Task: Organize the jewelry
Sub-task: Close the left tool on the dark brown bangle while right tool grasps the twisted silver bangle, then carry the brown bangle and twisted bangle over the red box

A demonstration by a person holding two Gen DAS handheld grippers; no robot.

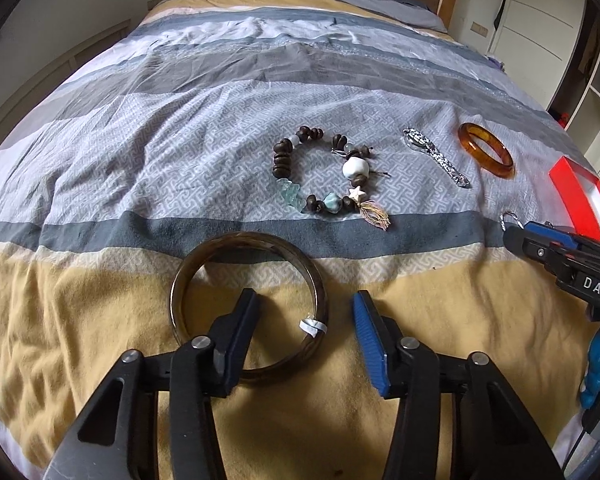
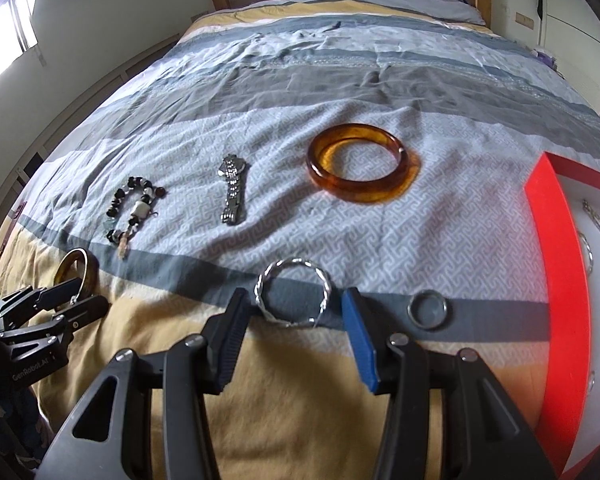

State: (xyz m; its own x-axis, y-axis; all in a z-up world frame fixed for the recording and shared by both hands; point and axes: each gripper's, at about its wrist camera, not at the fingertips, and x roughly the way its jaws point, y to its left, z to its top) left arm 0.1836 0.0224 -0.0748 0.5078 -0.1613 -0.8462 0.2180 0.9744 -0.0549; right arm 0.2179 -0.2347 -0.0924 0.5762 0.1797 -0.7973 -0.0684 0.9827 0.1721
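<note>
Grippers: two — left spread wide, straddling the dark bangle's rim; right spread wide, holding nothing, silver hoop between its tips
Bangles: two — dark, amber
Bead bracelet: one
Watch: one
Ring: one, beside red box

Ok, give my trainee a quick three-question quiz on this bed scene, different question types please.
1. True or false: the left gripper is shut on the dark bangle.
2. Which lies nearest the red box? A beaded bracelet B watch C small ring
3. Fill in: the twisted silver bangle lies in front of the ___ gripper.

Key: 1 false, it is open; 2 C; 3 right.
</note>
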